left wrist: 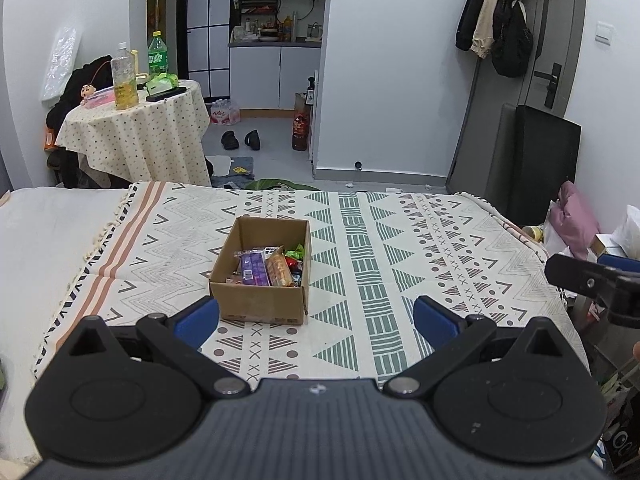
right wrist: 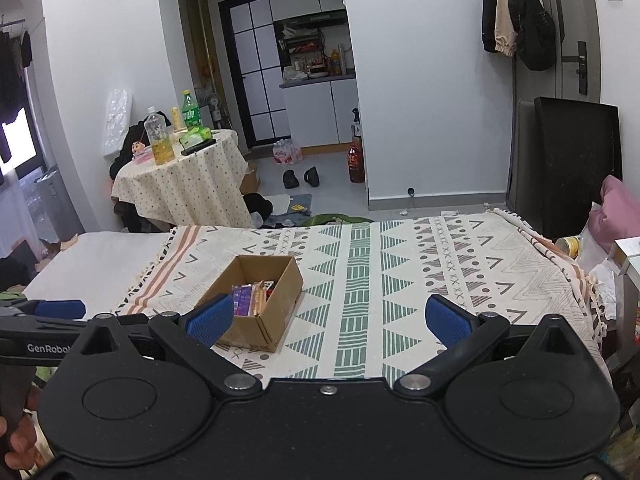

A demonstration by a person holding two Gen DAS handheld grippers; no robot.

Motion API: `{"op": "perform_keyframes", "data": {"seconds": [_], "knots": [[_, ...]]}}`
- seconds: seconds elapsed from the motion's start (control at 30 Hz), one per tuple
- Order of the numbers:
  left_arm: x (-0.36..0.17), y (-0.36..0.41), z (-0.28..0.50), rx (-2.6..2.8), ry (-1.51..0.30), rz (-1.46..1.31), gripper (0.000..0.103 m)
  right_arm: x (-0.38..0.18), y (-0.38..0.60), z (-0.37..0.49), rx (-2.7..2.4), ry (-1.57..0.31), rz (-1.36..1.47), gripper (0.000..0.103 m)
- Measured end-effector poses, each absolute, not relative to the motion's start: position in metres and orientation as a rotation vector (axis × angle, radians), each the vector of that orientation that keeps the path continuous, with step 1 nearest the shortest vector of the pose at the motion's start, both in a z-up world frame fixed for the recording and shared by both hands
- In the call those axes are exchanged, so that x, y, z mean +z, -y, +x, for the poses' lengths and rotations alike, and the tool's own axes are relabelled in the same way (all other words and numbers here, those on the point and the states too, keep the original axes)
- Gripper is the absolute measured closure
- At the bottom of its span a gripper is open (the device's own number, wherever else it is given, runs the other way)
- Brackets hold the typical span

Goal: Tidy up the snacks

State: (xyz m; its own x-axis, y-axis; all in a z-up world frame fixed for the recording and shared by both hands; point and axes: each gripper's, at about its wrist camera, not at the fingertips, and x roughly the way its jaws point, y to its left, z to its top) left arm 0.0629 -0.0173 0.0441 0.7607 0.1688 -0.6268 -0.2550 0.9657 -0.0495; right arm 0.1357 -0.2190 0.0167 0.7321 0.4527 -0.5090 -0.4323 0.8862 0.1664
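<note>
A bed has a patterned blanket spread over most of it. A brown cardboard box sits on the blanket, with snack packs inside.

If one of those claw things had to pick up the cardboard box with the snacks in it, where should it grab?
Probably the box's right wall. The cardboard box sits upright and open-topped on the patterned cloth, so its thin walls stand exposed. The right gripper, open and empty, could come down from above, one finger inside and one outside. The snacks crowd the near end, so pinch farther back.
</note>
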Motion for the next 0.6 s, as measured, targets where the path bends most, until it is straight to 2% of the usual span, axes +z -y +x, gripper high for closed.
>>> {"op": "perform_keyframes", "data": {"seconds": [0.6], "knots": [[0.0417, 0.0119, 0.0617, 0.231, -0.676, -0.14, 0.0, 0.017, 0.2183, 0.1355, 0.484, -0.575, 0.027, 0.0]]}}
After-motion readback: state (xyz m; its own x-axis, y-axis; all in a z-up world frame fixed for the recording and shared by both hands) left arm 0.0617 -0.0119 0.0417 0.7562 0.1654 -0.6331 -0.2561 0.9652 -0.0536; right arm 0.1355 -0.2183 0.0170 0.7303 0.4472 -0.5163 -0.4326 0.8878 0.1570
